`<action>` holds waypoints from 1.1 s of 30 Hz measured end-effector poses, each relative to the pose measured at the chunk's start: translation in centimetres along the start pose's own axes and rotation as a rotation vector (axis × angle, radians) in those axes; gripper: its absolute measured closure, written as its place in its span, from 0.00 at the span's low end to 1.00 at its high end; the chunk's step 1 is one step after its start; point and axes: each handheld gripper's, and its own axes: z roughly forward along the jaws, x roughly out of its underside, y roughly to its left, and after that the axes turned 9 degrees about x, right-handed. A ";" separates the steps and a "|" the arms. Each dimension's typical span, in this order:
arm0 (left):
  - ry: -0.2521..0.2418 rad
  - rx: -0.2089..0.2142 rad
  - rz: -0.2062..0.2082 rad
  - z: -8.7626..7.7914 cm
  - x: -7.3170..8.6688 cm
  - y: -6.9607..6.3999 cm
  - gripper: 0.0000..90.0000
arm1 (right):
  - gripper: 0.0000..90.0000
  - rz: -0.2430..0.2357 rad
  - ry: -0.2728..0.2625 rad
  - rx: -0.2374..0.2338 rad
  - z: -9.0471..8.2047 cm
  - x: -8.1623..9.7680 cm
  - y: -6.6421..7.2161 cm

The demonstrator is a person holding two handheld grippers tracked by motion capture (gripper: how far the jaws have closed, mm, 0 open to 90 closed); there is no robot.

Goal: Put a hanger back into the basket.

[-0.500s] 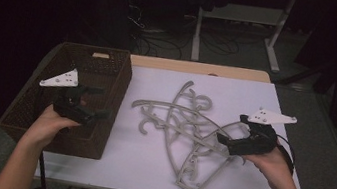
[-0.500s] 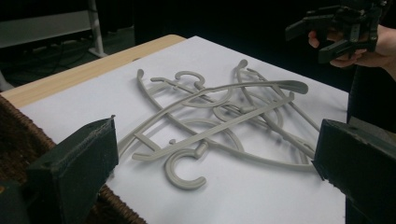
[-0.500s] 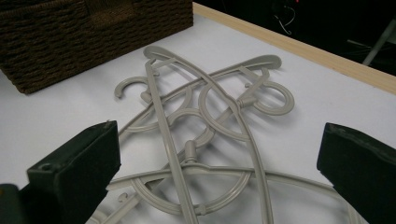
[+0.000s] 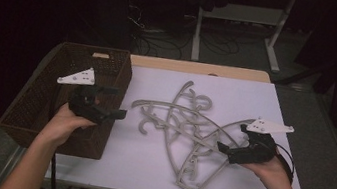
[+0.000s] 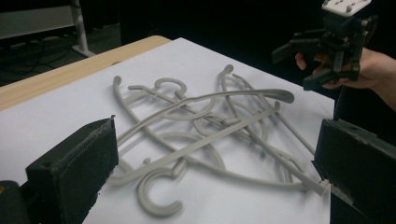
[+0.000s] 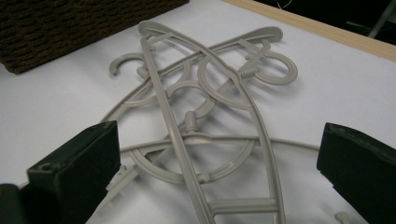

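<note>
Pile of grey plastic hangers is lying tangled on the white table cover, sitting between the two grippers. Right gripper is hovering at the pile's right edge, jaws spread wide, gripping nothing; in the right gripper view the hangers are lying just ahead of and between its jaws, untouched. Left gripper is also gaping wide and empty, sitting over the near right corner of the brown wicker basket, aimed at the pile; hangers ahead of its jaws, apart from them. Right gripper is showing beyond the pile in the left gripper view.
</note>
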 end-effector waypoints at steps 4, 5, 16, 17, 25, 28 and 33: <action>0.005 0.015 0.011 1.7 -0.9 -0.4 0.00 | 0.00 0.010 0.004 0.007 -0.2 0.7 -0.4; 0.007 0.021 0.016 2.2 -1.1 -0.5 0.00 | 0.00 0.013 0.003 0.007 -0.2 0.9 -0.5; 0.024 0.027 0.020 7.6 -2.3 -0.4 0.04 | 0.00 0.022 0.011 0.020 -0.4 1.9 -1.3; 0.030 0.016 0.018 8.1 -2.3 -0.2 0.06 | 0.00 0.020 0.014 0.021 -0.3 1.9 -1.3; 0.103 -0.068 0.028 12.0 -1.9 2.0 0.17 | 0.00 0.014 0.014 0.016 -0.2 1.8 -1.3; 0.162 -0.079 0.020 14.1 -1.4 3.4 0.22 | 0.00 0.014 0.014 0.011 -0.3 1.8 -1.3; 0.213 -0.087 -0.008 16.2 -0.6 5.1 0.27 | 0.00 0.013 0.010 0.009 -0.5 1.8 -1.3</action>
